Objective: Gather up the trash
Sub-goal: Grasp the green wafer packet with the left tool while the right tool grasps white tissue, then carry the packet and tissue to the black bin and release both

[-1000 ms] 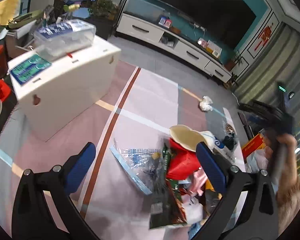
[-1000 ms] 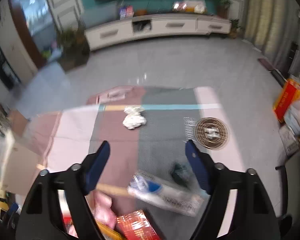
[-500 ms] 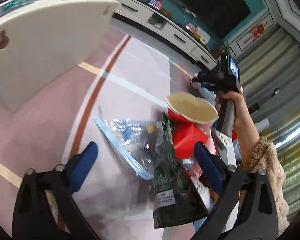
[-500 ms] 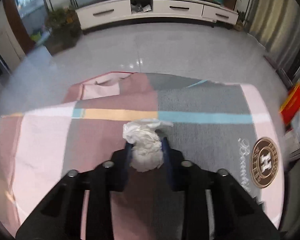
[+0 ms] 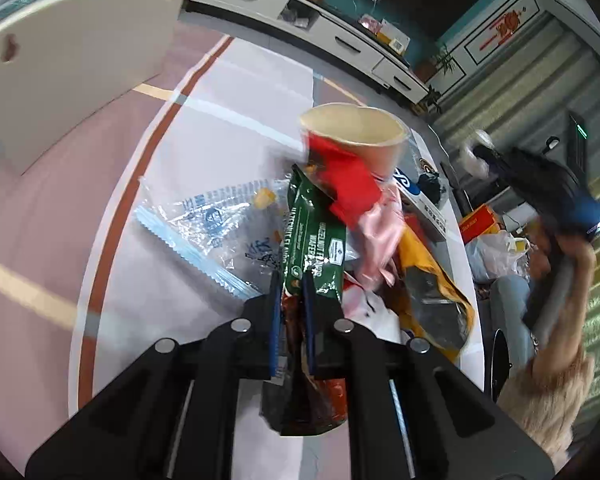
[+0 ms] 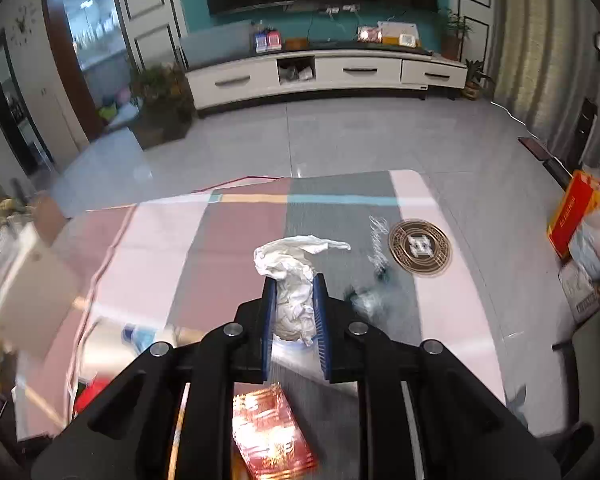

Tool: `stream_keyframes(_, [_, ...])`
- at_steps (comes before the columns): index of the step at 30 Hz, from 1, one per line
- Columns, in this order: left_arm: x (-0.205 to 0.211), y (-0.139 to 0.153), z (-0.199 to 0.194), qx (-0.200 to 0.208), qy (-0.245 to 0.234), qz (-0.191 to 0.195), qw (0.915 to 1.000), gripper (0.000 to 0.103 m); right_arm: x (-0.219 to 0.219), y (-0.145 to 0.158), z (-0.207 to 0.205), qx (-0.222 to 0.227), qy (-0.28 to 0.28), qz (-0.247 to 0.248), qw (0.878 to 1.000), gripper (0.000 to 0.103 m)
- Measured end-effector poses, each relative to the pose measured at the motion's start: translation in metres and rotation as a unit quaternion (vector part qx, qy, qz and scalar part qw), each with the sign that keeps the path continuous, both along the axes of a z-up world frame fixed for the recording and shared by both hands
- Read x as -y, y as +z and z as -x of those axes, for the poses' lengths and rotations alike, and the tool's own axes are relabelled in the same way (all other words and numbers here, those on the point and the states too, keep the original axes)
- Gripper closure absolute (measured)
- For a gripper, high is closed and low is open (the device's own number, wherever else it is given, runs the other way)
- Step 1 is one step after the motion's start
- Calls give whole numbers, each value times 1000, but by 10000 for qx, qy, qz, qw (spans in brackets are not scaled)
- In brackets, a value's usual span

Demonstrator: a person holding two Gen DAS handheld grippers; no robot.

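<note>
Trash lies heaped on the rug (image 5: 228, 92): clear bag (image 5: 216, 228) left, cup (image 5: 356, 136) far. Left gripper (image 5: 291, 312) pinches the green wrapper (image 5: 312, 248). Right gripper (image 6: 294, 312) clamps the tissue (image 6: 294, 276), raised above the rug.

glossy foil wrapper (image 5: 314, 240), crumpled, seemingly paper tissue (image 6: 294, 280)
</note>
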State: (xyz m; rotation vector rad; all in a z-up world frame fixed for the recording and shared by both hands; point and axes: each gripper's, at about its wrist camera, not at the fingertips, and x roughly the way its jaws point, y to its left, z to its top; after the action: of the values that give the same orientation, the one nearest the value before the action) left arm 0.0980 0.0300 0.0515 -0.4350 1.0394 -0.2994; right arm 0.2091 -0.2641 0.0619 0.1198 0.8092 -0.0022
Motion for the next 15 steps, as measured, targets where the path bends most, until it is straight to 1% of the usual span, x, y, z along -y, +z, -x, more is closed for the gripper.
stream_keyframes(4, [4, 20, 35, 251, 161, -46, 9995, 94, 7, 14, 75, 316, -17, -216, 9993, 84])
stream_keyframes(6, [3, 29, 55, 328, 246, 4, 9992, 95, 10, 16, 104, 445, -45, -266, 9986, 84])
stream_keyframes(7, [1, 32, 61, 339, 262, 46, 9991, 95, 10, 17, 125, 510, -9, -338, 9981, 84])
stream_keyframes(9, [2, 36, 77, 368, 321, 65, 9988, 95, 12, 17, 153, 601, 35, -471, 9971, 84])
stream_keyframes(11, [5, 40, 90, 433, 409, -36, 9982, 95, 10, 17, 175, 695, 32, -489, 9964, 84])
stream_keyframes(14, [12, 46, 111, 552, 446, -54, 9975, 95, 10, 15, 210, 857, 26, -362, 9957, 84])
stream_keyframes(15, [15, 49, 119, 595, 445, -47, 9972, 95, 10, 15, 216, 883, 21, -373, 9954, 84])
